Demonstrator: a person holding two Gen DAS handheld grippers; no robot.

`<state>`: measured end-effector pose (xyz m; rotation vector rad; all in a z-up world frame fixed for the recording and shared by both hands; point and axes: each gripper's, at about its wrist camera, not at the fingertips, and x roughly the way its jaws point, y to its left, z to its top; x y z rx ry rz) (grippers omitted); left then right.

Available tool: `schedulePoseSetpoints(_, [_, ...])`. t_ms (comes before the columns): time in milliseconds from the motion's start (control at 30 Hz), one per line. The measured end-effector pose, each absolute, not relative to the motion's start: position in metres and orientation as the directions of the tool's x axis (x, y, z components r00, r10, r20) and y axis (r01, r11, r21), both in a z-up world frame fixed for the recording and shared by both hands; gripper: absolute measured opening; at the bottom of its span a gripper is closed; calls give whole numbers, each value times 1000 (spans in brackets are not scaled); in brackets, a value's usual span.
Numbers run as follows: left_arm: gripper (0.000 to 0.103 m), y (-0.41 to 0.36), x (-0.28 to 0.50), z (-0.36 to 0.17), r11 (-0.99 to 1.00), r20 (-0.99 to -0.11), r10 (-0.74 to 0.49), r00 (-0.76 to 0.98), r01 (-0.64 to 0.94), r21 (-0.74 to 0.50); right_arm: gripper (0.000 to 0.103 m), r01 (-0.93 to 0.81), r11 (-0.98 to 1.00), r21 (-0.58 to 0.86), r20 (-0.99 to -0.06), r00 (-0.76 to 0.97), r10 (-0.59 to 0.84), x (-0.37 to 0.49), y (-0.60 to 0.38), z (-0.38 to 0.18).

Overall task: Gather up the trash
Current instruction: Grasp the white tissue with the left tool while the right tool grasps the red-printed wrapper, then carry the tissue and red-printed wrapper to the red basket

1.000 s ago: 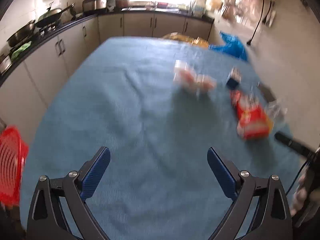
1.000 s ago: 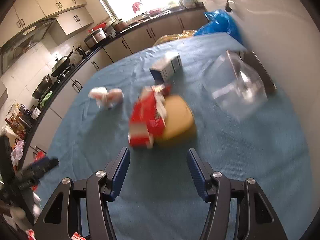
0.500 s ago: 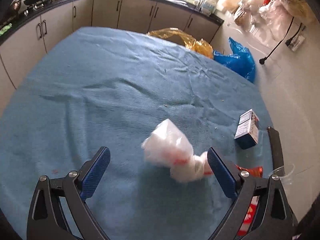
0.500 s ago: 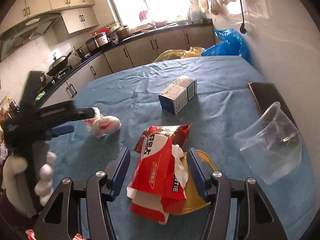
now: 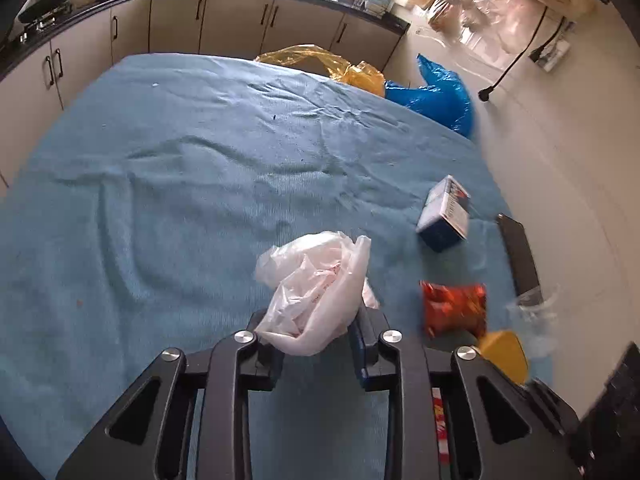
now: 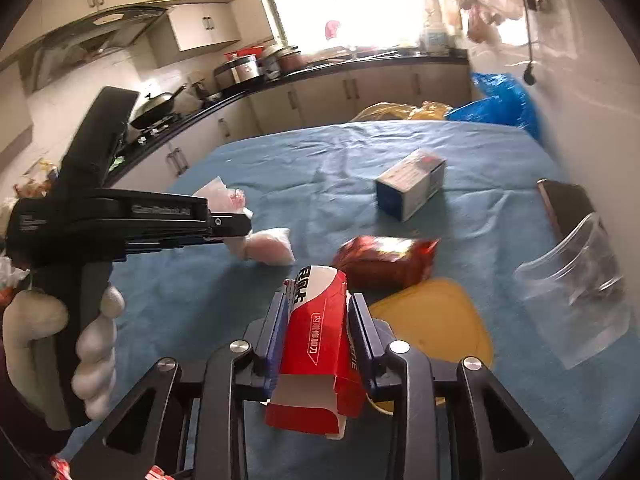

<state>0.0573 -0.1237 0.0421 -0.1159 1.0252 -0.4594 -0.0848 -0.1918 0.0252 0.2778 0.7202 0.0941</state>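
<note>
Left hand-held gripper (image 5: 316,334) is pinching a white plastic bag (image 5: 316,288), right hand-held gripper (image 6: 318,334) squeezing a red carton (image 6: 316,344) over the desk (image 6: 320,168).

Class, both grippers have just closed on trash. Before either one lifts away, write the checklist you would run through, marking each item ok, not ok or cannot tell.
1. Left gripper shut on the white plastic bag: ok.
2. Bag fully gathered, none trailing on the blue cloth: cannot tell.
3. Right gripper shut on the red and white carton: ok.
4. Carton free of the yellow lid beside it: cannot tell.
5. Trash bin in view for the drop: not ok.
6. Red snack packet, blue box and clear cup collected: not ok.
</note>
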Motion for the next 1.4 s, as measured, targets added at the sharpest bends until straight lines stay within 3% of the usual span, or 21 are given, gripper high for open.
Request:
schedulePoseSetpoints(500, [24, -19, -47, 90, 908, -741, -417, 526, 263, -325, 33, -34, 947, 320, -606, 760, 233, -118, -170, 53])
schedulePoseSetpoints(667, [25, 25, -93, 106, 937, -698, -349, 625, 230, -263, 33, -60, 937, 344, -598, 756, 268, -127, -154, 60])
schedulePoseSetpoints(967, [25, 113, -143, 112, 960, -655, -244, 715, 80, -270, 33, -141, 922, 360, -592, 730, 342, -127, -97, 67])
schedulePoseSetpoints(1300, [25, 207, -169, 106, 971, -631, 0, 776, -151, -185, 34, -256, 895, 366, -596, 675, 436, -119, -13, 73])
schedulePoseSetpoints(1400, [25, 234, -174, 100, 960, -634, 23, 773, -194, -201, 34, -281, 881, 382, -603, 647, 468, -113, 9, 71])
